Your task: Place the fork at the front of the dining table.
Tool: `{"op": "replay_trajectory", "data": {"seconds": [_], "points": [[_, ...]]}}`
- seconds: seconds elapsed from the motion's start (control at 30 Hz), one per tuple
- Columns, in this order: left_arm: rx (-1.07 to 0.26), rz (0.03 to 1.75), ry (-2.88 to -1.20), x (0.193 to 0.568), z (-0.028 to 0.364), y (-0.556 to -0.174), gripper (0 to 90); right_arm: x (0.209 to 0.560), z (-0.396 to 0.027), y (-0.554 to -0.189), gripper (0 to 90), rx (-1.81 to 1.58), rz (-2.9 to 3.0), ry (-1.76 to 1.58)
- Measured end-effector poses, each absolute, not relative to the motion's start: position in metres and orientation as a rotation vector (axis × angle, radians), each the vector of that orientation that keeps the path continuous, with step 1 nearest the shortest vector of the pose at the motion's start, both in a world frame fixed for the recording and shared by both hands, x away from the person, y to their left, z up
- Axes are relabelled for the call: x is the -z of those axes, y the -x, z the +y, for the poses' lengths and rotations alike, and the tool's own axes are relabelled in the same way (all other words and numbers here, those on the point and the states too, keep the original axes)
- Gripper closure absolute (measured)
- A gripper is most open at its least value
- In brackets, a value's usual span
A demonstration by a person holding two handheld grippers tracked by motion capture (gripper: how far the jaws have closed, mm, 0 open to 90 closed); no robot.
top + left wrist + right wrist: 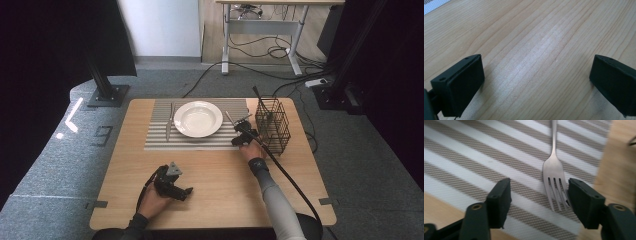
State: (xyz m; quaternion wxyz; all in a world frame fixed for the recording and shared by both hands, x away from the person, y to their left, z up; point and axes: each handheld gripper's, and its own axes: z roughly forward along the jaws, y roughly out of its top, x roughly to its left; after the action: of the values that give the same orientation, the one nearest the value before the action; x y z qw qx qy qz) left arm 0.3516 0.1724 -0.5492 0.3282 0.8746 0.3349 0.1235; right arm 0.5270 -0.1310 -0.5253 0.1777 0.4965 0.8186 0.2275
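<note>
Right claw (pixel 539 202) agape; fork (pixel 554 182) tines btwn jaws, nearer one, on striped mat (pixel 474 157).

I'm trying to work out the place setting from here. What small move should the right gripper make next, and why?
Probably draw the right gripper back and away. Its fingers stand apart, and the fork lies flat on the striped mat between them, tines close to one finger, right of the plate. It looks placed, though it could equally be about to be picked up.

Brushed metal fork (pixel 554 176), woven striped placemat (pixel 486 152), matt wooden table (pixel 536 45).
</note>
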Motion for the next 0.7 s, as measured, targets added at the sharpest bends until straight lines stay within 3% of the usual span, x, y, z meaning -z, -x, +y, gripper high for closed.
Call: {"op": "replay_trajectory", "data": {"seconds": [0.37,0.53,0.7], "points": [[-0.323,0.878,-2.288,0.549,0.172,-0.351,0.0,0.516,-0.108,-0.510,38.7,-0.857,2.413,-1.251],[-0.322,0.878,-2.289,0.549,0.172,-0.352,0.0,0.500,-0.126,-0.496,59.9,-0.842,2.385,-1.171],[-0.323,0.878,-2.289,0.549,0.172,-0.352,0.0,0.508,-0.136,-0.496,68.5,-0.831,2.417,-1.172]]}}
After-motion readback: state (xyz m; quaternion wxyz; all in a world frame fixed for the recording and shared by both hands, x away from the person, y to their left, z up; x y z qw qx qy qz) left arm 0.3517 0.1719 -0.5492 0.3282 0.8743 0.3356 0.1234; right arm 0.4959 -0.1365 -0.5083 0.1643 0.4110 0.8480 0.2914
